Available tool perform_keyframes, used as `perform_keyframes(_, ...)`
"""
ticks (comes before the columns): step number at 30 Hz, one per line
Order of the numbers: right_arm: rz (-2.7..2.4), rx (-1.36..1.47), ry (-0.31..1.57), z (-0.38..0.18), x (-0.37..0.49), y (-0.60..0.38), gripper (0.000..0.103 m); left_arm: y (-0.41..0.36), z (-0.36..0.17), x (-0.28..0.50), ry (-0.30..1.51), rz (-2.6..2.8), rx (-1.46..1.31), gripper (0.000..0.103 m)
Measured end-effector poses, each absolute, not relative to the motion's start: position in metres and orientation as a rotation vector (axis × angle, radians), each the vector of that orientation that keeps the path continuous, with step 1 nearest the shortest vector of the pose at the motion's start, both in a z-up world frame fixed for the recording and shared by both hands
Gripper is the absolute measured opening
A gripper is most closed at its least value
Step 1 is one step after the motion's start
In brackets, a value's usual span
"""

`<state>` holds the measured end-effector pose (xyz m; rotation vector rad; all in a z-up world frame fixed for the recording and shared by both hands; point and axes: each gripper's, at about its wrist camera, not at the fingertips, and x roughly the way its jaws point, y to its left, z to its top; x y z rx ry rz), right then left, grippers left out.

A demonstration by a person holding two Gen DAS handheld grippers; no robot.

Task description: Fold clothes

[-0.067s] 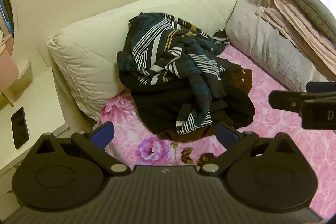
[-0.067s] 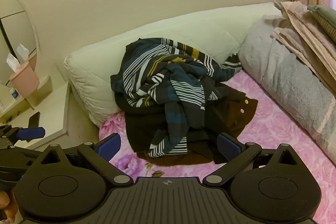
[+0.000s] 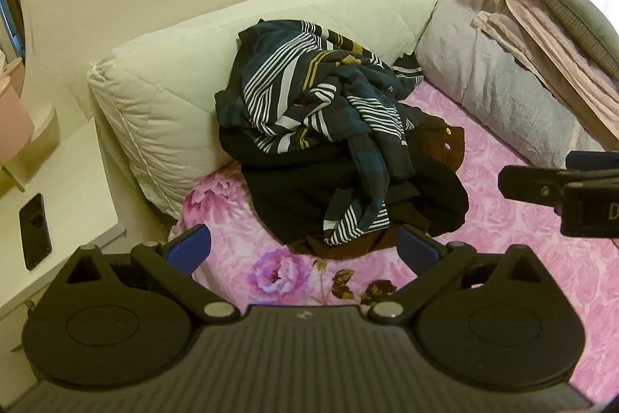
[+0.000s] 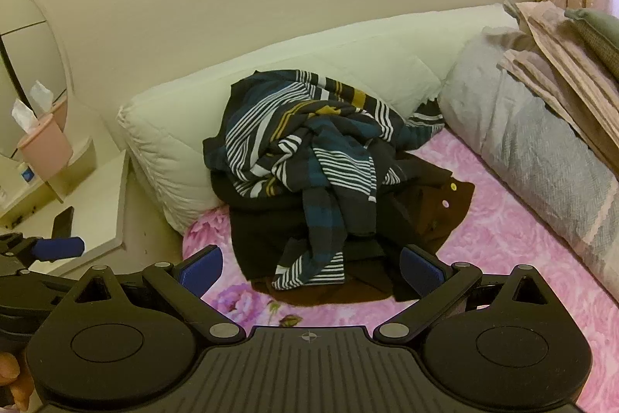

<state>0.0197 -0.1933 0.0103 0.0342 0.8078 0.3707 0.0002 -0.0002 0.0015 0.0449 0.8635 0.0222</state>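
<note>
Underneath, the striped shirt [image 4: 309,157] mostly hides a brown garment [image 4: 452,208].

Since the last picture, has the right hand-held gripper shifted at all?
No. In the left wrist view the right hand-held gripper sits at the same spot against the grey pillow, and the striped shirt lines up as before.

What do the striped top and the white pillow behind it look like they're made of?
Striped top: soft knit or woven fabric, matte; it slumps in loose folds. White pillow: quilted padded cloth, probably cotton or polyester, with visible stitch lines and a puffy shape.
</note>
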Motion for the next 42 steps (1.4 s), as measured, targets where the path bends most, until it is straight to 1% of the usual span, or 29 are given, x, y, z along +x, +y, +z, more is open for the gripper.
perform_keyframes(4, 0.375, 0.042, 0.809, 0.009, 0.019, -0.194, 0.1, 0.005, 0.0, -0.005, 0.853, 0.009, 0.007, 0.099)
perform_keyframes(14, 0.384, 0.048, 0.81, 0.0, 0.008, -0.208, 0.1, -0.004, 0.001, -0.001, 0.884, 0.006, 0.022, 0.099)
perform_keyframes(42, 0.383, 0.045, 0.833, -0.006, 0.002, -0.199, 0.1, 0.0, -0.003, -0.007, 0.897, 0.011, -0.002, 0.099)
